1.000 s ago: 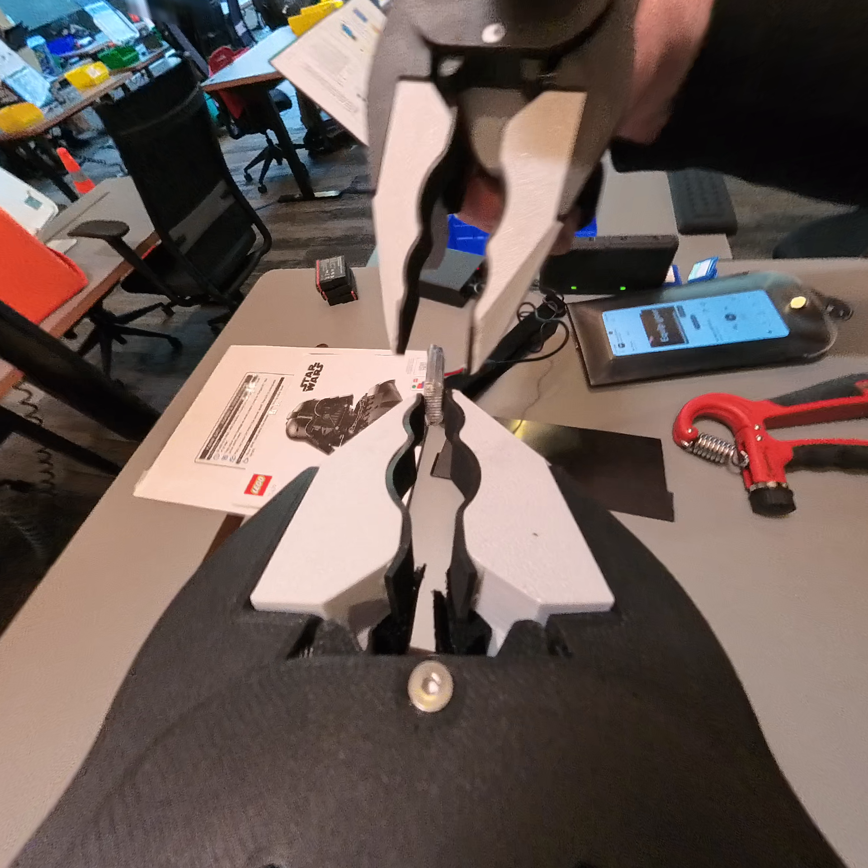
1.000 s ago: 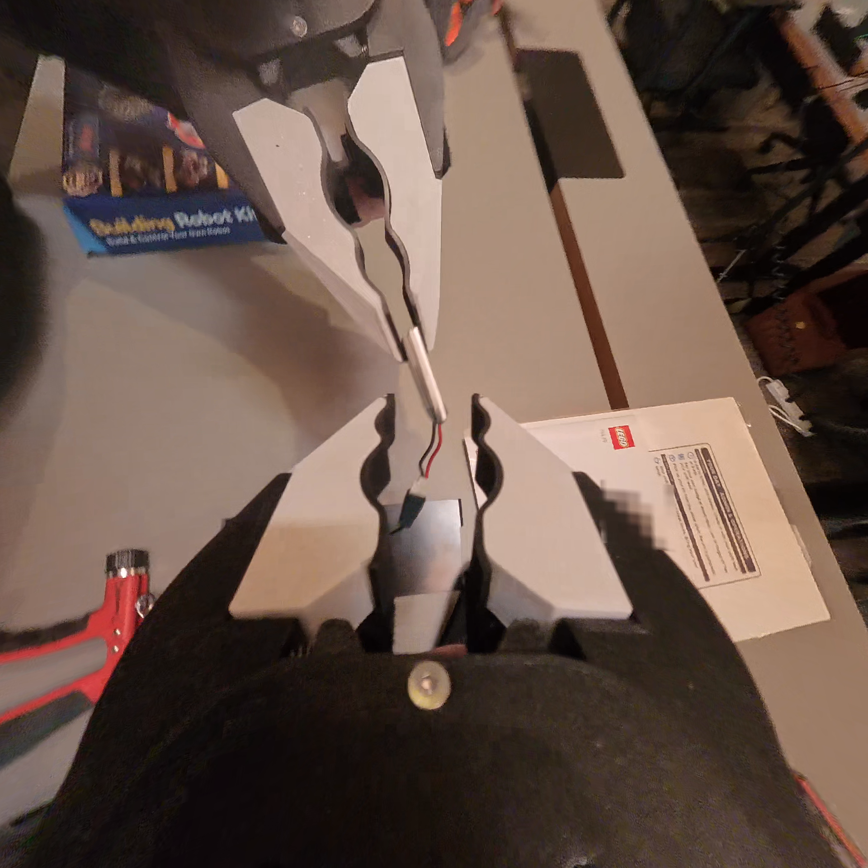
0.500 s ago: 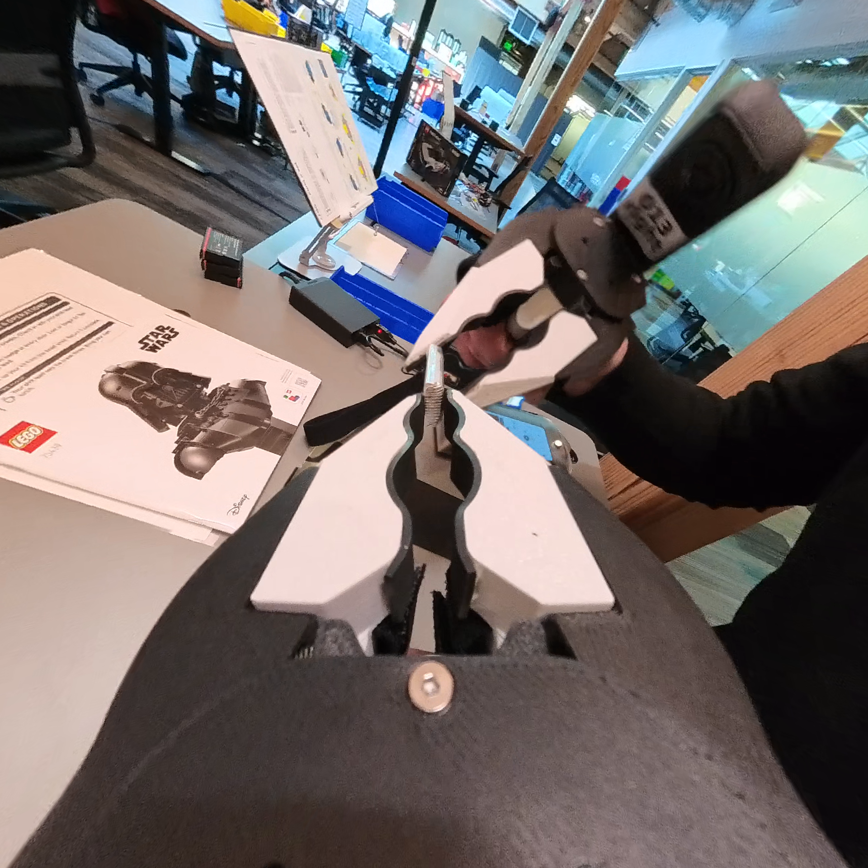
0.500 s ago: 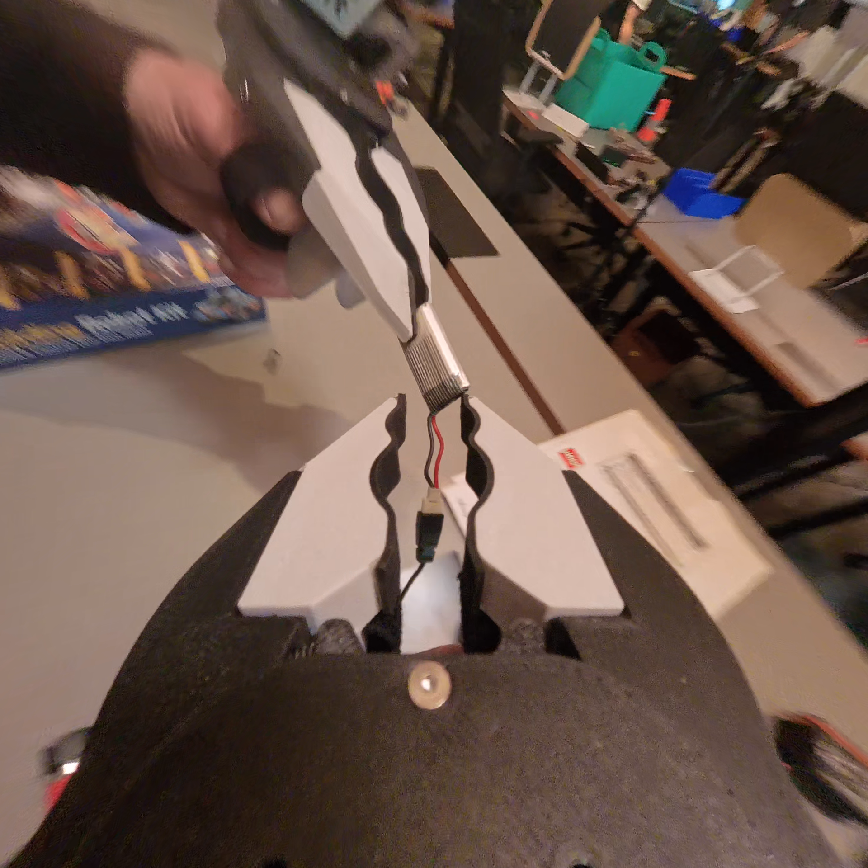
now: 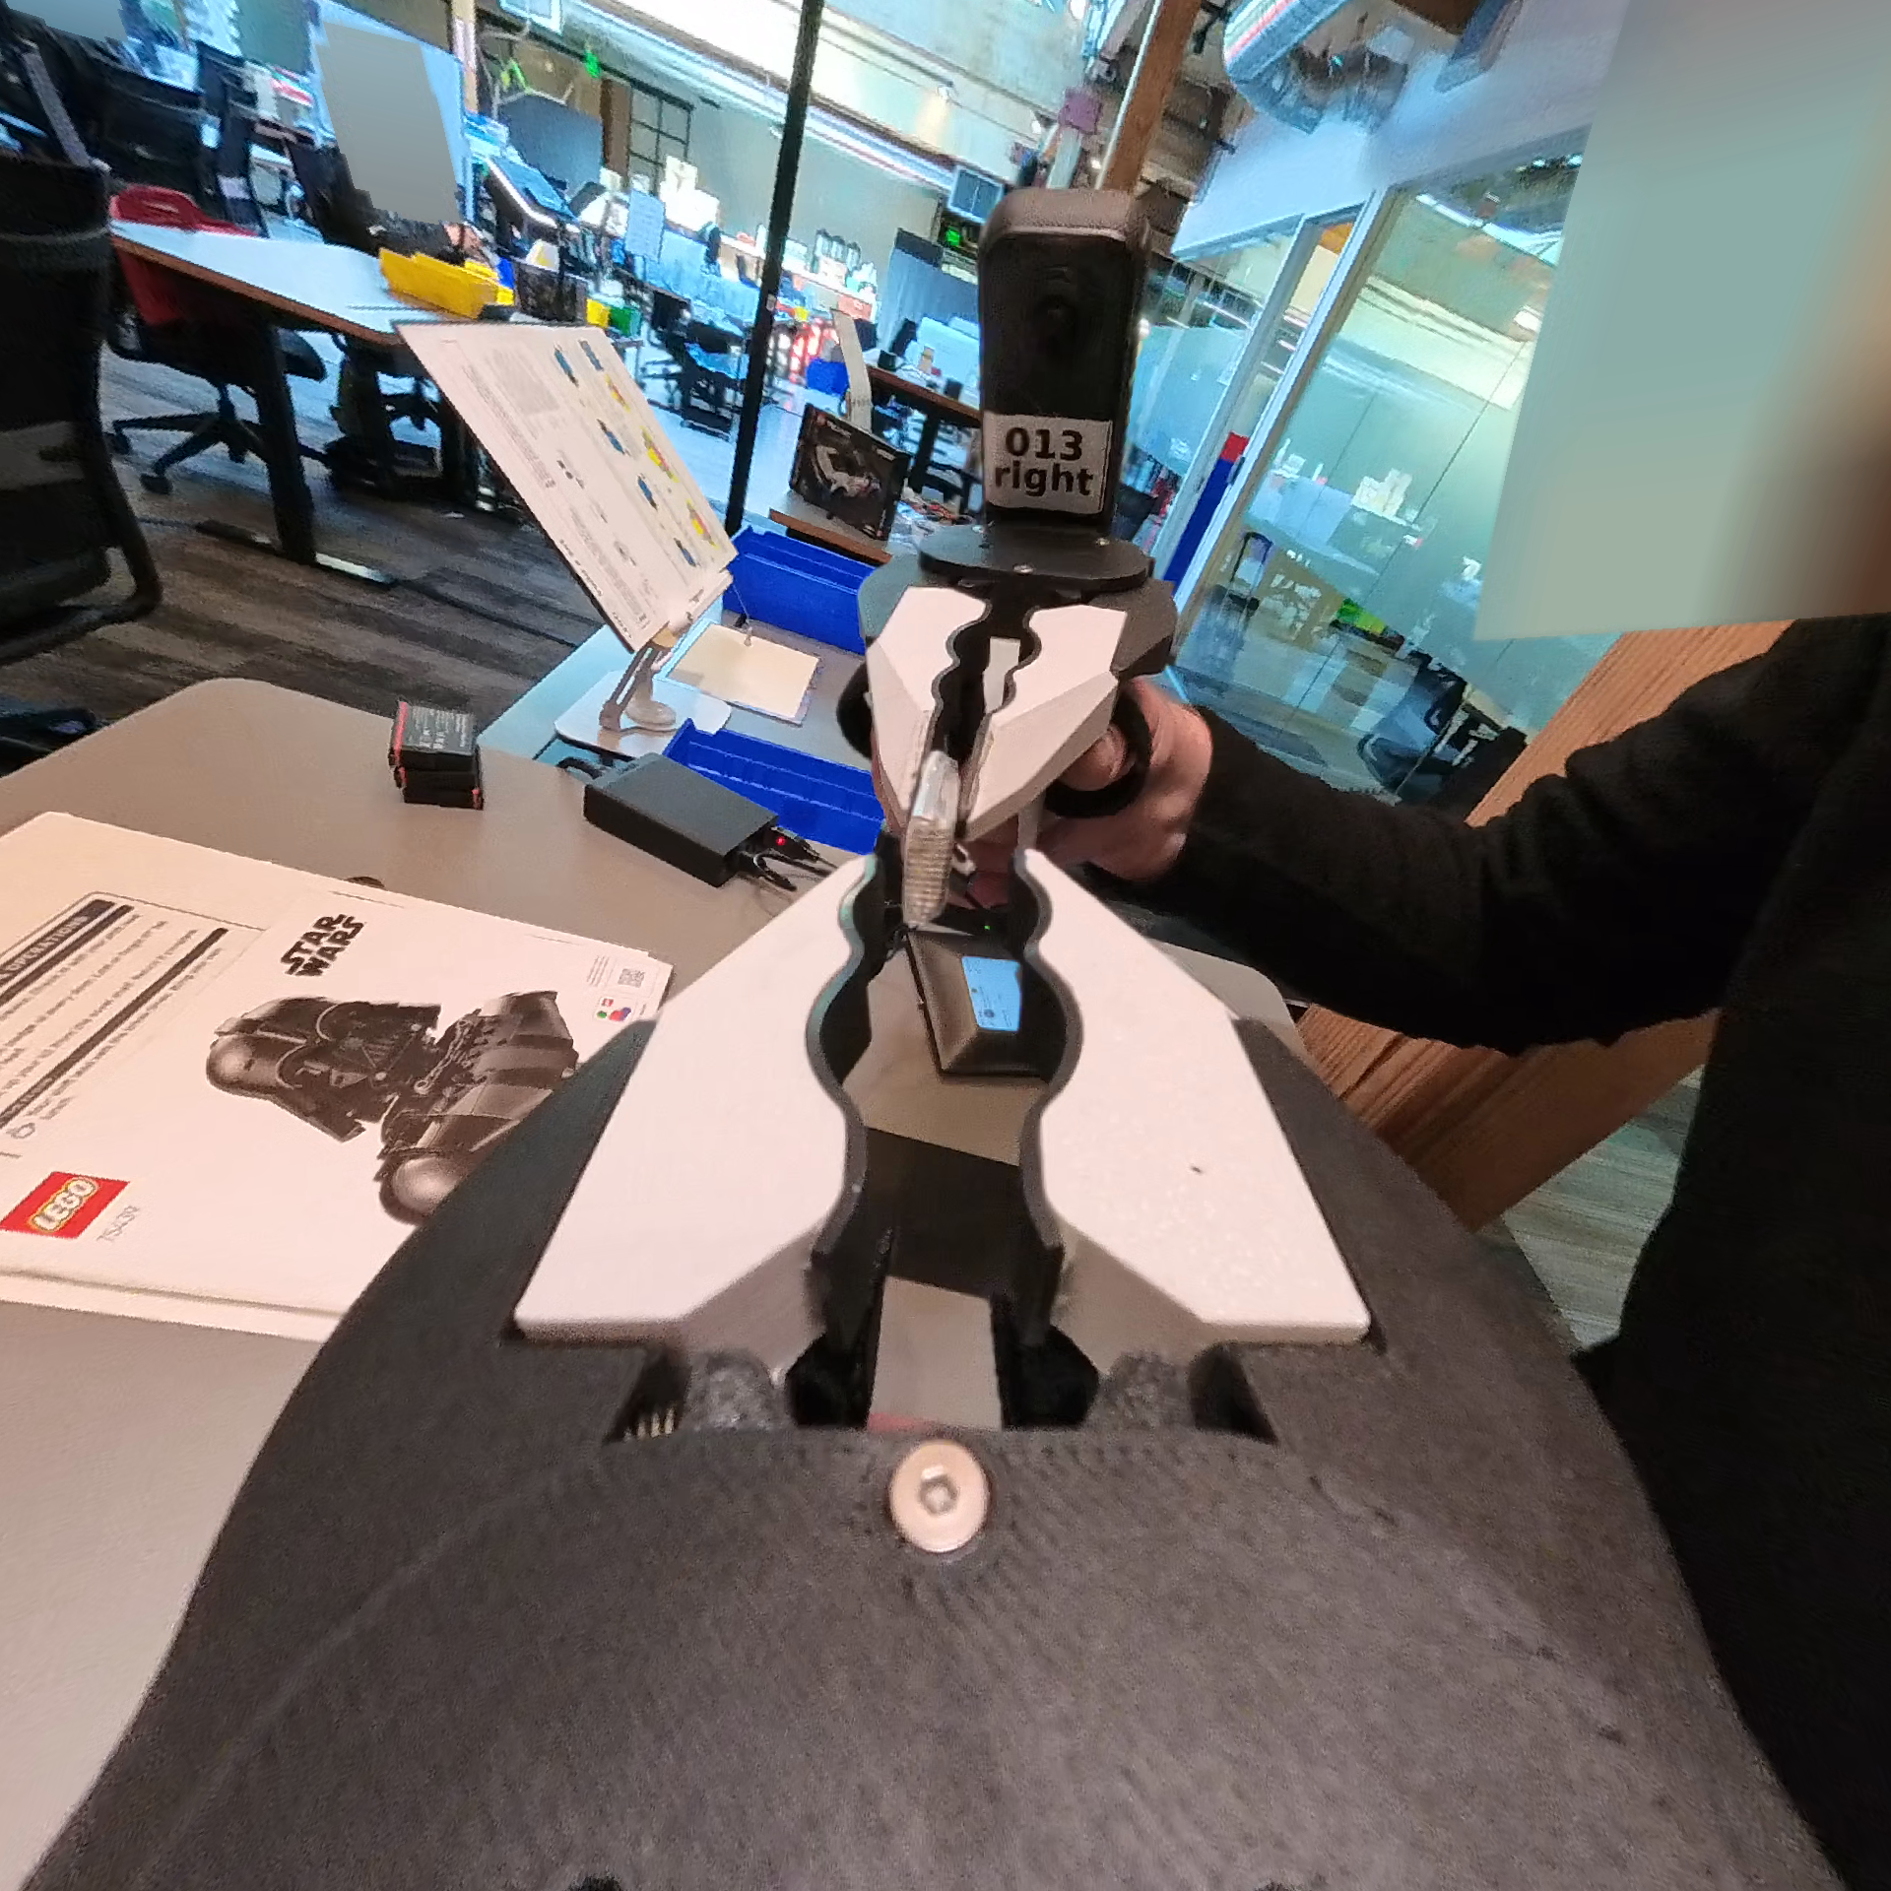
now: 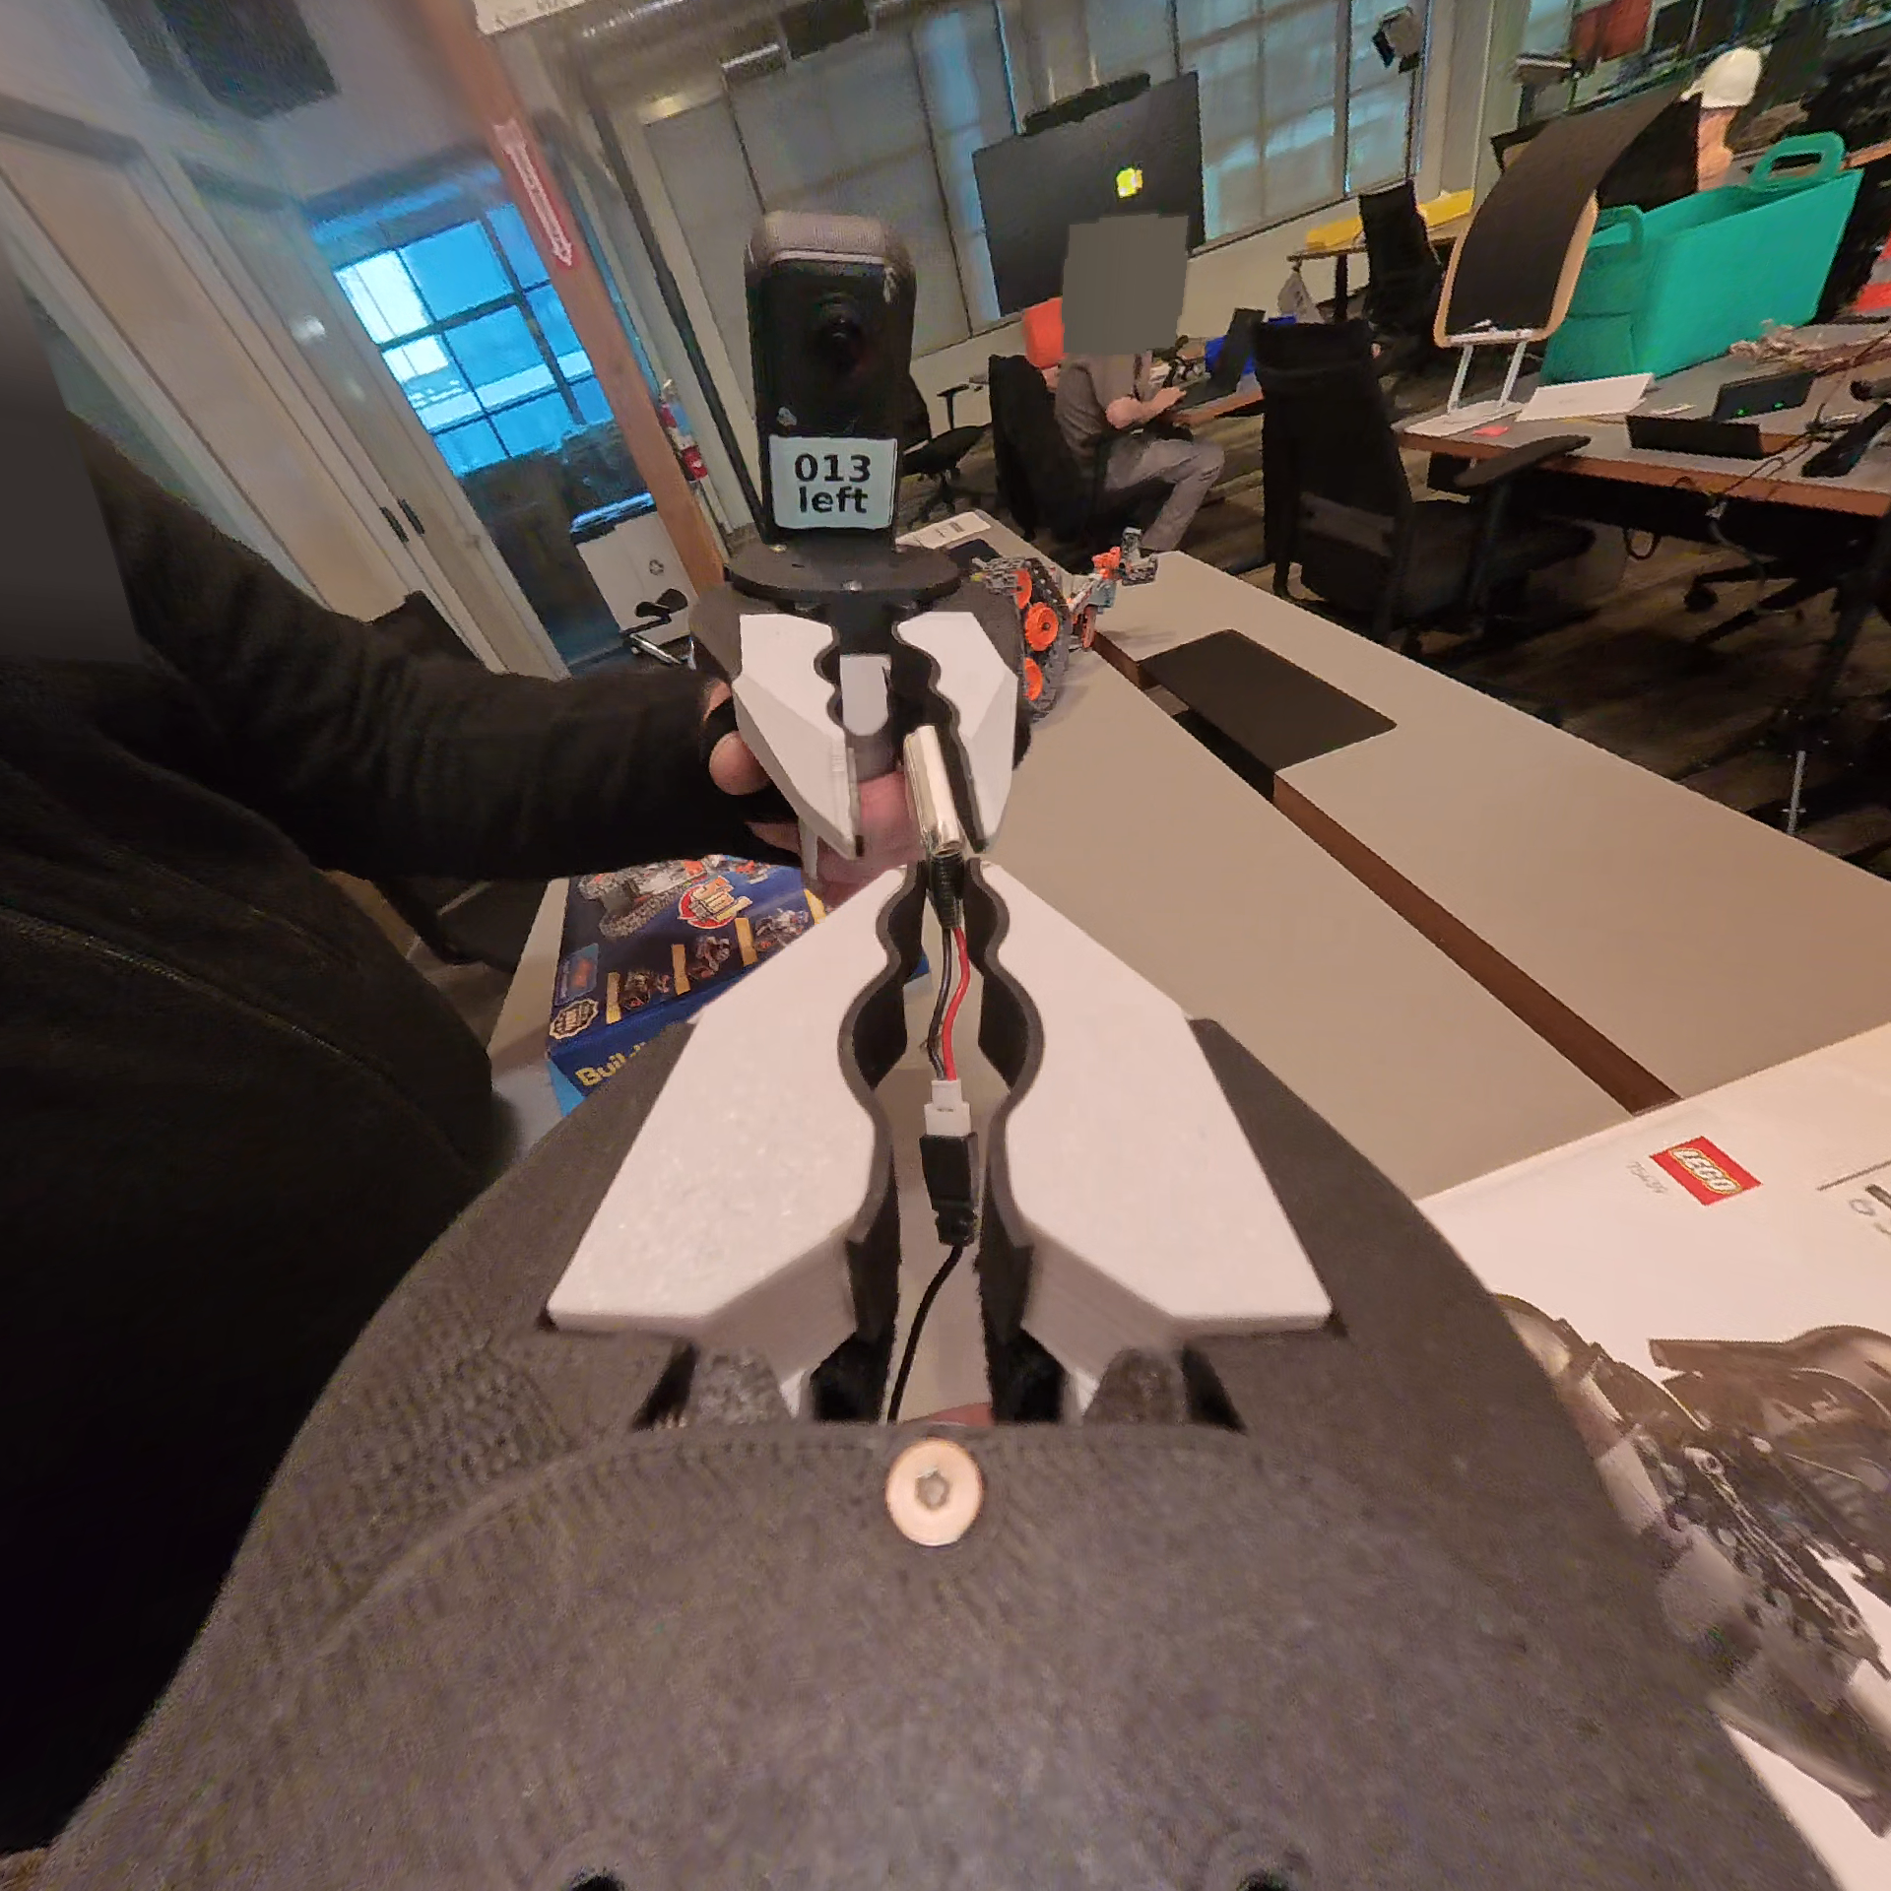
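A small silver battery (image 6: 933, 788) with red and black wires (image 6: 950, 982) hangs between the two grippers, above the grey table (image 6: 1177, 870). The wires end in a white connector (image 6: 947, 1105) joined to a black plug (image 6: 950, 1177) with a thin black cable. My right gripper (image 6: 941, 880) is shut on the wire end of the battery. My left gripper (image 5: 947, 875) is open, its tips on either side of the battery (image 5: 929, 839) and apart from it. In the right wrist view the left gripper (image 6: 906, 834) faces me, jaws apart. In the left wrist view the right gripper (image 5: 947, 819) faces me.
An instruction booklet (image 5: 307, 1023) lies on the table at the left. A stack of small black boxes (image 5: 435, 742), a black adapter (image 5: 675, 814) and a device with a lit screen (image 5: 982, 1003) lie beyond. A toy kit box (image 6: 665, 941), a wheeled orange toy (image 6: 1044, 614) and a black mat (image 6: 1269, 696) are nearby. Only a small space, under 4 cm, lies between the two pairs of fingers.
My left gripper has opened and let go of the battery. My right gripper has closed on its wire end. Both grippers have tilted up to face each other.
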Demonstrator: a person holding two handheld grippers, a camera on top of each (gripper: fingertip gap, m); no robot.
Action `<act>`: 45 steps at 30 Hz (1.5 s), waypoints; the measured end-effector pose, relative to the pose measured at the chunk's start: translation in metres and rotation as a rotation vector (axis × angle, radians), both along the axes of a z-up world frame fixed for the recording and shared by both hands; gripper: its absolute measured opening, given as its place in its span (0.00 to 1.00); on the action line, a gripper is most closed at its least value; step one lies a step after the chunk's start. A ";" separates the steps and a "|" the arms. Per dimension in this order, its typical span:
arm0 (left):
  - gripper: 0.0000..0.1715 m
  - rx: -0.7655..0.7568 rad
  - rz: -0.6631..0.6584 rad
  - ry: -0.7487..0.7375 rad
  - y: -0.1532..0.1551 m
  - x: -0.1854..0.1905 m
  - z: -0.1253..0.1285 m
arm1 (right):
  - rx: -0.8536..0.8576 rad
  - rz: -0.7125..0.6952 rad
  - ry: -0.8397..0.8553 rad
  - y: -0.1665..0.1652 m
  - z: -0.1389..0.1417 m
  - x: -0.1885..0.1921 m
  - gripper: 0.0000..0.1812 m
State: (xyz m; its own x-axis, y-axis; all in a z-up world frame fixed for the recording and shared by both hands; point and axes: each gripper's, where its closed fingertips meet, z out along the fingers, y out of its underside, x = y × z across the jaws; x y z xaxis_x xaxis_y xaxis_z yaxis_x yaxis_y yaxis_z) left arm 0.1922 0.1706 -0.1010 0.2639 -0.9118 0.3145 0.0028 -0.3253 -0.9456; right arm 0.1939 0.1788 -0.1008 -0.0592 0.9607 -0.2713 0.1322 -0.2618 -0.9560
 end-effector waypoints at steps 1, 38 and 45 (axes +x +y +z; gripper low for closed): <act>0.11 0.005 0.018 0.001 0.002 0.003 -0.001 | -0.009 0.008 0.004 -0.001 0.000 -0.001 0.02; 0.32 0.404 0.300 0.286 0.015 -0.014 0.014 | 0.355 -0.280 -0.355 0.005 -0.033 0.038 0.03; 0.15 0.839 0.216 0.710 -0.001 0.037 -0.011 | 0.101 -0.118 -0.328 -0.012 -0.038 0.033 0.03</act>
State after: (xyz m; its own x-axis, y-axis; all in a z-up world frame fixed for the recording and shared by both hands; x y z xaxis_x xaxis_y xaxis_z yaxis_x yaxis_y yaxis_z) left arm 0.2287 0.1691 -0.1125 0.3176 -0.6774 -0.6635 -0.6456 0.3580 -0.6745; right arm 0.2272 0.1671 -0.1390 0.1276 0.9786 -0.1612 0.4104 -0.2000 -0.8897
